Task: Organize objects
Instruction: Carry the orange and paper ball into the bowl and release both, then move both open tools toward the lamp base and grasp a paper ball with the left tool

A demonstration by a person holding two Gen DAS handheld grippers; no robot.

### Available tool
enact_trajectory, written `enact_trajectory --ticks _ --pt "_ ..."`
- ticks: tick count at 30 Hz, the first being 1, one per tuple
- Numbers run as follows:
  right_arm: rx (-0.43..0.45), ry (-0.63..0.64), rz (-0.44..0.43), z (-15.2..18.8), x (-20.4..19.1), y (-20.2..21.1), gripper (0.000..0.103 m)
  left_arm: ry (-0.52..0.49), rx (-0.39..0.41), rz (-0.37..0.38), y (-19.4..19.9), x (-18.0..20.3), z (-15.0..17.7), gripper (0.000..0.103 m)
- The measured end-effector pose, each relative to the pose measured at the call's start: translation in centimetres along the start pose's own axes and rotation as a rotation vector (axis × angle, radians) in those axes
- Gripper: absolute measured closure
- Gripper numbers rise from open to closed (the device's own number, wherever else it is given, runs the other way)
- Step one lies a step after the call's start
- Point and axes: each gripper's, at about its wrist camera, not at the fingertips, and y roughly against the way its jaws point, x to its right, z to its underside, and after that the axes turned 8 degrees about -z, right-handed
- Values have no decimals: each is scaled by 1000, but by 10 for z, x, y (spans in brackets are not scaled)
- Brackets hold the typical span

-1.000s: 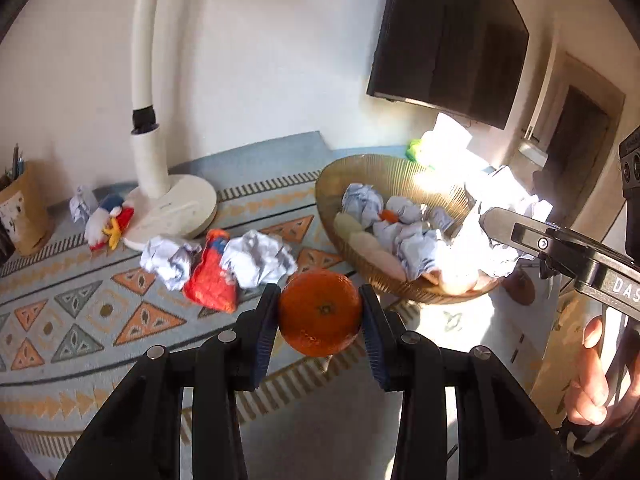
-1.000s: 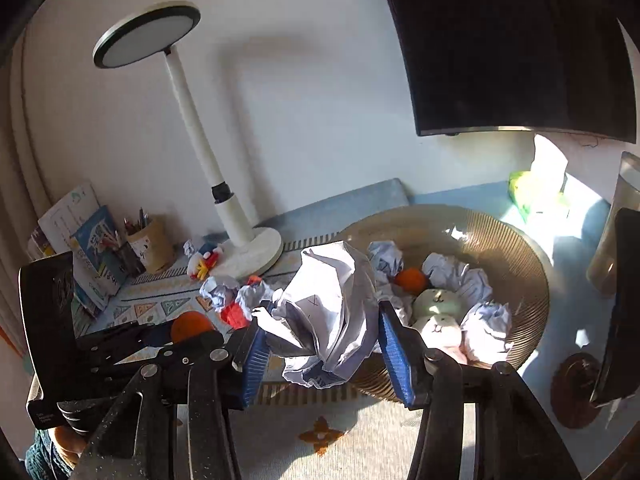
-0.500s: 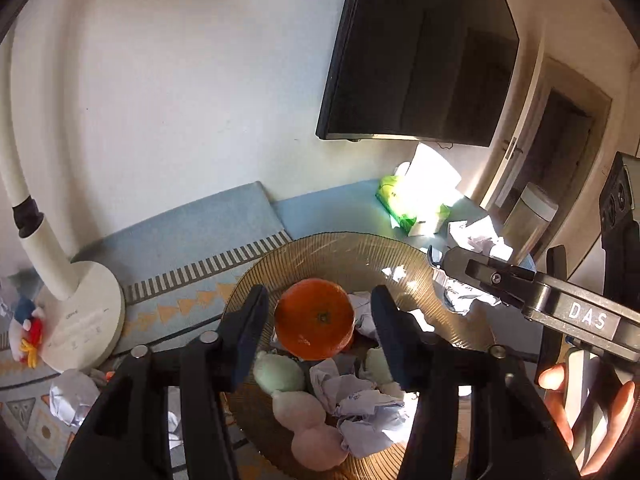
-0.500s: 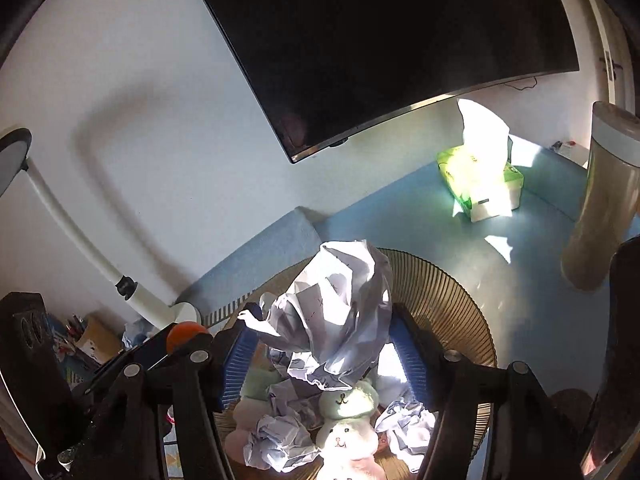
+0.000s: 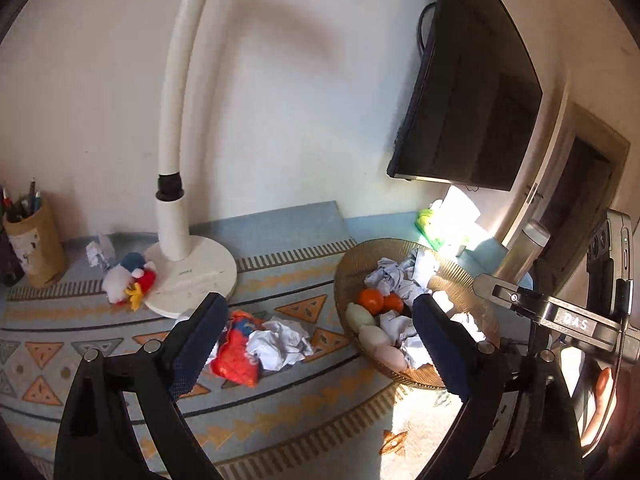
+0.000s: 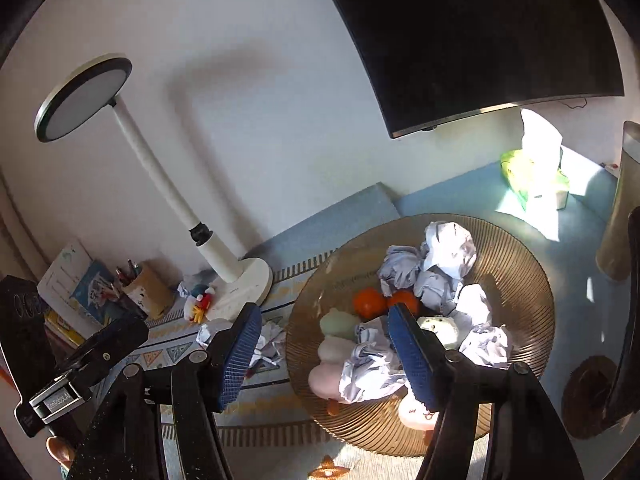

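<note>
- Grippers first: my left gripper (image 5: 316, 344) has nothing between its blue pads, and its jaws are opening wide.
- My right gripper (image 6: 324, 356) has its jaws apart too, and nothing is held in it.
- I see the brown bowl (image 6: 524, 264) on the bench (image 5: 320, 408), just past my right gripper.
- Two oranges (image 6: 370, 302) sit side by side inside the bowl, near its left side.
- Balls of crumpled paper (image 6: 450, 246) lie in the bowl too, along with some soft pale toys (image 6: 332, 348).
- One more paper ball (image 5: 282, 338) lies out on the patterned mat, touching a red wrapper (image 5: 236, 354).
- A white lamp (image 5: 176, 208) stands on the mat, left of the bowl.
- A small stuffed duck (image 5: 128, 280) leans by the lamp's round foot.
- A cup of pens (image 5: 34, 240) stands far to the left.
- A green tissue box (image 6: 534, 176) sits in the sun behind the bowl.
</note>
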Motion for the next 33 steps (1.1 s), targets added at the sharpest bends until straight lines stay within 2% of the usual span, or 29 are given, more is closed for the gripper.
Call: enact_trajectory --ticks 3,6,11,14,18,21,27,33 --pt "-31 51 -76 18 -41 -8 39 54 39 -122 36 -38 14 1" --pt "-72 104 -107 45 -74 -29 39 76 44 -273 54 -71 39 1" --pt "-199 155 -82 100 -93 -88 39 78 -4 -396 39 -108 92 1" --pt "-273 148 -76 125 -86 -120 39 124 -72 -380 19 -128 115 2" --pt "-300 166 -12 141 -77 -138 39 169 -141 -394 0 -138 133 3" --pt "-293 184 -4 140 -79 -140 37 150 -113 -415 4 -133 134 2" --pt "-322 193 -16 142 -80 -143 37 116 -135 -408 -2 -127 134 2" --pt "-321 192 -19 141 -80 -142 37 137 -163 -386 -4 -133 132 2"
